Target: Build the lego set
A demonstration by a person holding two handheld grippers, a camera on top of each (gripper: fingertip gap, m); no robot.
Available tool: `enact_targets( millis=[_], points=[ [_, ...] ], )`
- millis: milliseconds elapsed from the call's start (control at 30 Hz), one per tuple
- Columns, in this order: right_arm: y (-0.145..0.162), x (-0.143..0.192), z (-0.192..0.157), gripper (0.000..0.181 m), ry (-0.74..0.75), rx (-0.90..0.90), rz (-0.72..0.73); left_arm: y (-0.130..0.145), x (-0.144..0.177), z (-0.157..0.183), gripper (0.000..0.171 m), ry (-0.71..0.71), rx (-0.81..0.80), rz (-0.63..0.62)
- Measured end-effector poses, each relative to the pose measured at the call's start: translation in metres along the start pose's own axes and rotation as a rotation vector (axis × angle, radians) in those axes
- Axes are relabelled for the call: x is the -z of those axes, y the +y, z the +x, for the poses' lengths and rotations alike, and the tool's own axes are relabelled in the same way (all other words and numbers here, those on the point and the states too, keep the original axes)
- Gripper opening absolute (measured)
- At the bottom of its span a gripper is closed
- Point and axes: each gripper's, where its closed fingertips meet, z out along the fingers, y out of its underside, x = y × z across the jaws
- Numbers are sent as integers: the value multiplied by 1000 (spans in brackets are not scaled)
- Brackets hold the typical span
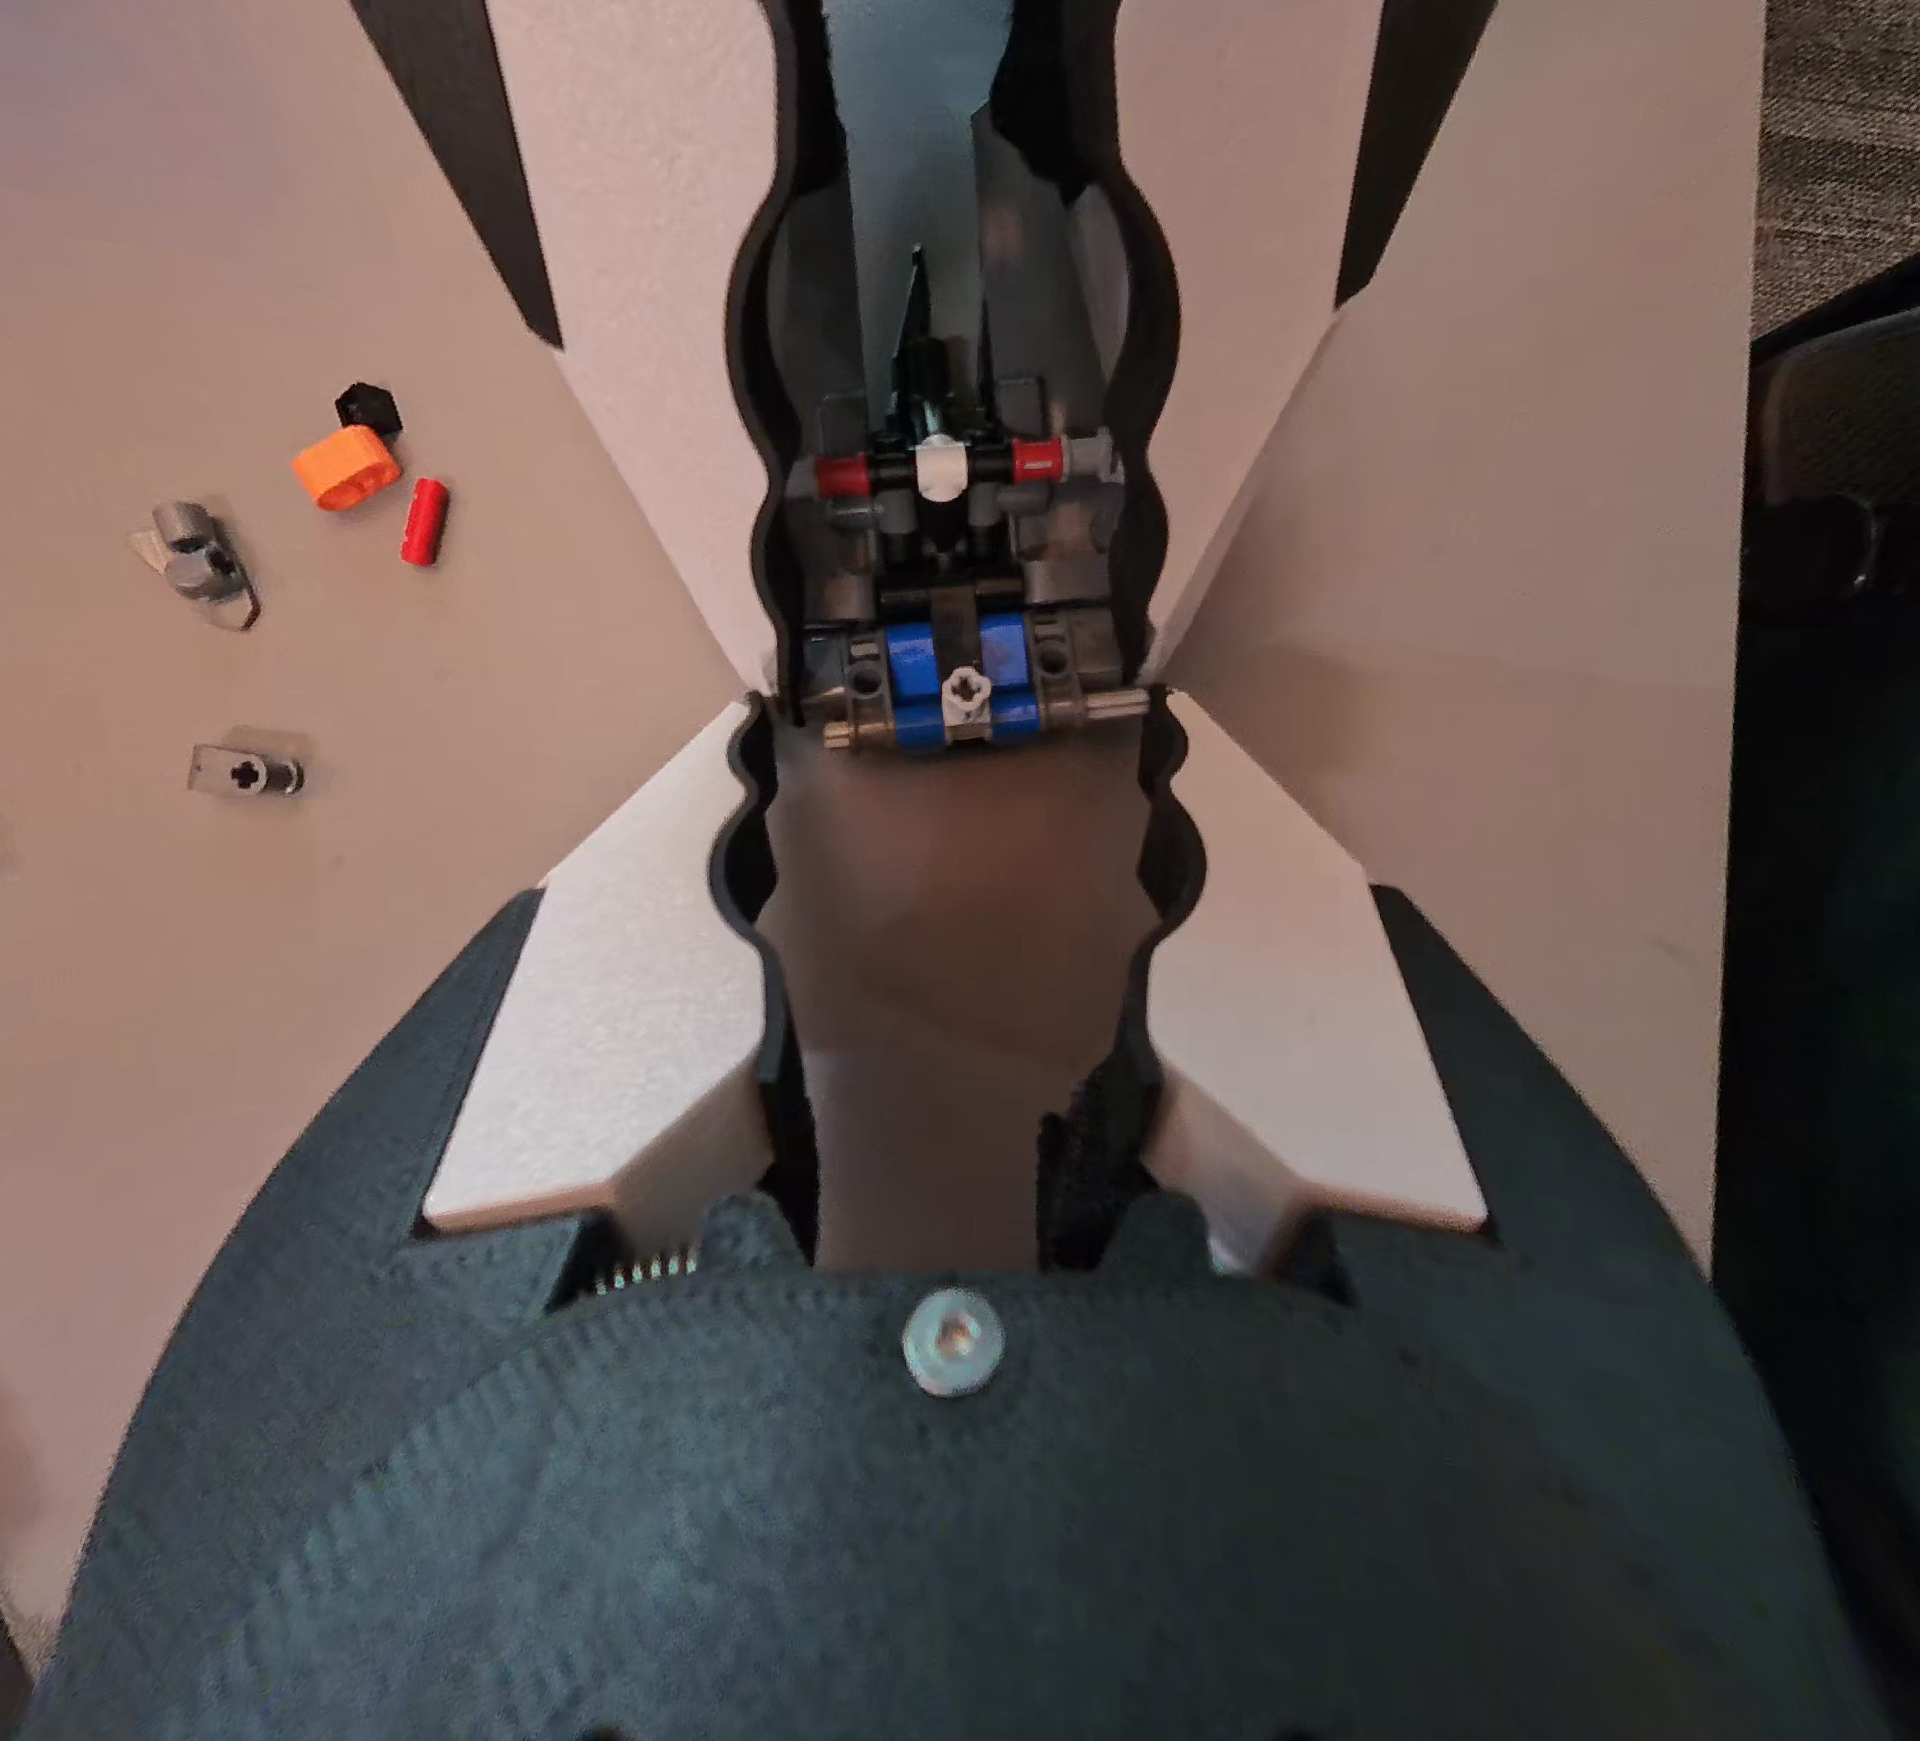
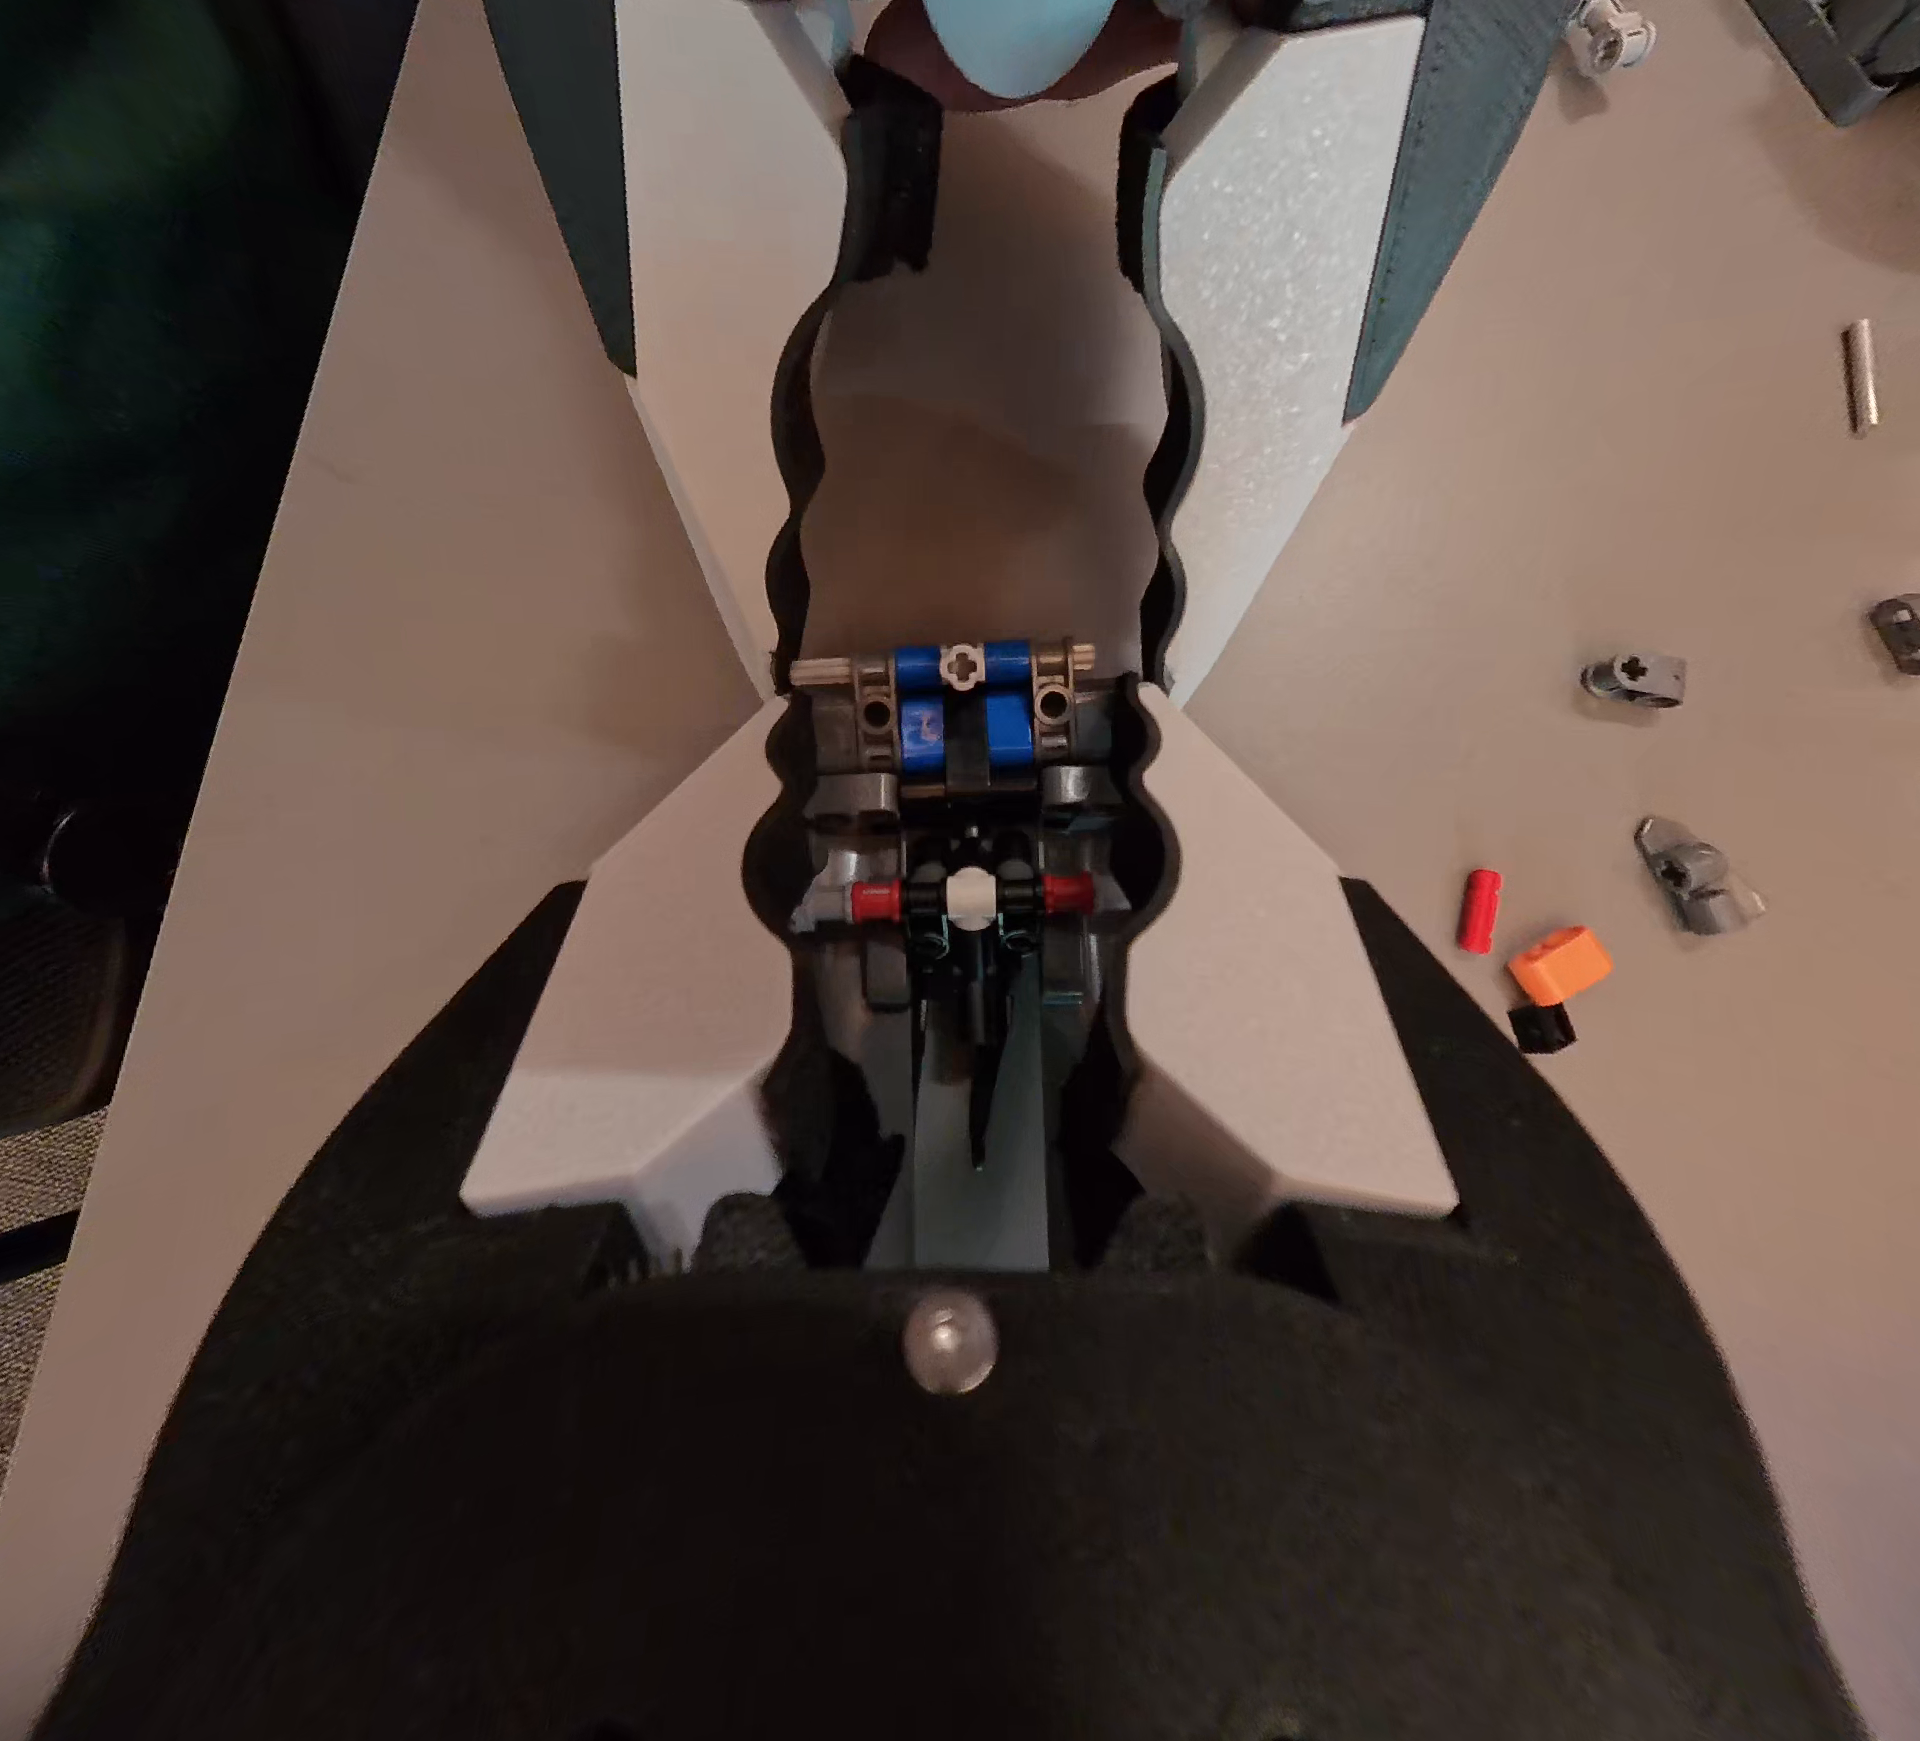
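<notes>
Right gripper [image 2: 951,694] clamps the model [image 2: 961,808]; the left gripper [image 1: 951,704] meets its blue end, fingers apart, seemingly steadying it. Orange piece [image 1: 348,467] left of model.

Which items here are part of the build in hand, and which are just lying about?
In hand:
- lego assembly
- right gripper shut on it
- left gripper, open

Lying about:
- orange piece
- red pin
- grey connectors
- grey axle

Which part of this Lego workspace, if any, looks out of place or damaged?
Nothing stands out. The Lego assembly sits gripped in the right gripper, looking intact; loose pieces like the orange piece lie scattered on the table.
</notes>
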Motion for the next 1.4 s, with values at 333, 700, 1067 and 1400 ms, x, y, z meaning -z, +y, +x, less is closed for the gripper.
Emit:
enact_targets(
  millis=[333, 700, 1067, 1400],
  points=[
    [0, 0, 0, 56, 1, -1, -10, 1, 0, -1, 67, 7, -21, -41],
    [1, 0, 0, 56, 9, 8, -23, 2, 1, -4, 58, 8, -30, -82],
    [-1, -1, -1, 56, 7, 1, -5, 4, 1, 1, 70, -13, 0, -53],
    [-1, -1, -1, 56, 8, -5, -6, 4, -1, 2, 73, -123, 43, -23]
  ],
)
